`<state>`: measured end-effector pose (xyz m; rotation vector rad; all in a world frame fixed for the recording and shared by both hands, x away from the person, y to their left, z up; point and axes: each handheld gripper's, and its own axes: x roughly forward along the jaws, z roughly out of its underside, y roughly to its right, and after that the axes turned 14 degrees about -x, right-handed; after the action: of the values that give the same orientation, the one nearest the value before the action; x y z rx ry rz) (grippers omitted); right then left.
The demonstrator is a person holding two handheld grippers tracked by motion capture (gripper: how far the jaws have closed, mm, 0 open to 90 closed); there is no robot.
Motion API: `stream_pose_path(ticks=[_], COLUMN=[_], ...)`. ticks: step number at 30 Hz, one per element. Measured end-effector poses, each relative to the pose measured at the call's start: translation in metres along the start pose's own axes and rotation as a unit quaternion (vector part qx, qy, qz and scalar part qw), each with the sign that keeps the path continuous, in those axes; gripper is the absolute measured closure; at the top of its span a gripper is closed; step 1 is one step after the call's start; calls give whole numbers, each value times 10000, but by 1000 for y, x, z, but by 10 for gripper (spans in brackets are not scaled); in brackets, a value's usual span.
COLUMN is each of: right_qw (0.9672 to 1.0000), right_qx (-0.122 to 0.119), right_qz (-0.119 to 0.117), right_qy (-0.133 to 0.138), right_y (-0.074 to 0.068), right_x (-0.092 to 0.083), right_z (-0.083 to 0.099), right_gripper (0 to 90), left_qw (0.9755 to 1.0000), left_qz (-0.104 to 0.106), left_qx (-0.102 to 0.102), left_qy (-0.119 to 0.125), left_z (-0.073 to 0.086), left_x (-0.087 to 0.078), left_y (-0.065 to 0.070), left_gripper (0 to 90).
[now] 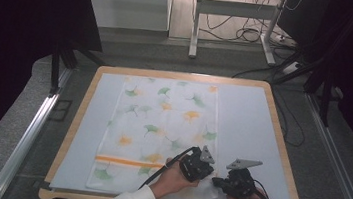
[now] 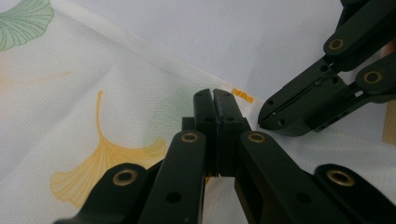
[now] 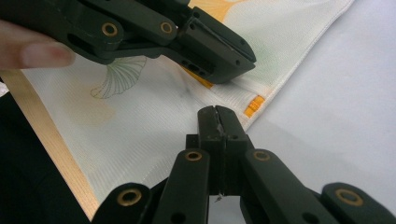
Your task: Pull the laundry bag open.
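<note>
Cloth: we see a white cloth [image 1: 160, 133] printed with green and yellow ginkgo leaves, lying flat on the surface — its long axis runs from our near edge away toward the far edge, slightly tilted, with the far end leaning right.
Stripe: an orange stripe [image 1: 127, 162] crosses the cloth near its near end, square to the long axis.
Tag: a small orange tag [image 3: 254, 105] sits at the cloth's near right corner.
Left gripper: our left gripper [image 1: 209, 166] rests over that near right corner — its jaws are clenched together, and we cannot tell whether they pinch any cloth.
Right gripper: our right gripper [image 1: 215, 182] lies just beside the left one, at the cloth's edge, jaws likewise pressed tight with nothing visibly between them.
Surface: a wooden-rimmed surface [image 1: 281, 136] covered by a pale blue-grey mat [image 1: 247, 122]; the cloth lies left of the mat's middle.
Room: grey floor around the surface, metal rails [image 1: 29, 138] at both sides, a white frame [image 1: 195, 26] and loose cables [image 1: 247, 34] beyond the far edge.
</note>
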<state>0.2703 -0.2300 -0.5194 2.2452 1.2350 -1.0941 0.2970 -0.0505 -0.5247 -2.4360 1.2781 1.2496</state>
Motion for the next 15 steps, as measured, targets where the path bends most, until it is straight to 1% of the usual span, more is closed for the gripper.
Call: stream_pose_path(ticks=[1, 4, 12, 15], right_qw=[10000, 10000, 10000, 10000], right_qx=[-6, -6, 10, 28], right_qz=[1, -3, -6, -13], right_qy=[1, -1, 8, 8], right_y=[0, 0, 0, 1], right_x=[0, 0, 0, 0], right_z=[0, 0, 0, 0], right_gripper=[894, 894, 895, 895], left_qw=[9999, 9998, 9998, 9997], left_qz=[-34, -86, -94, -122], left_qx=[83, 144, 143, 167], left_qy=[-51, -77, -69, -107], left_z=[0, 0, 2, 2], left_x=[-1, -2, -3, -5], left_y=[-1, 0, -1, -3], left_gripper=[900, 900, 900, 900])
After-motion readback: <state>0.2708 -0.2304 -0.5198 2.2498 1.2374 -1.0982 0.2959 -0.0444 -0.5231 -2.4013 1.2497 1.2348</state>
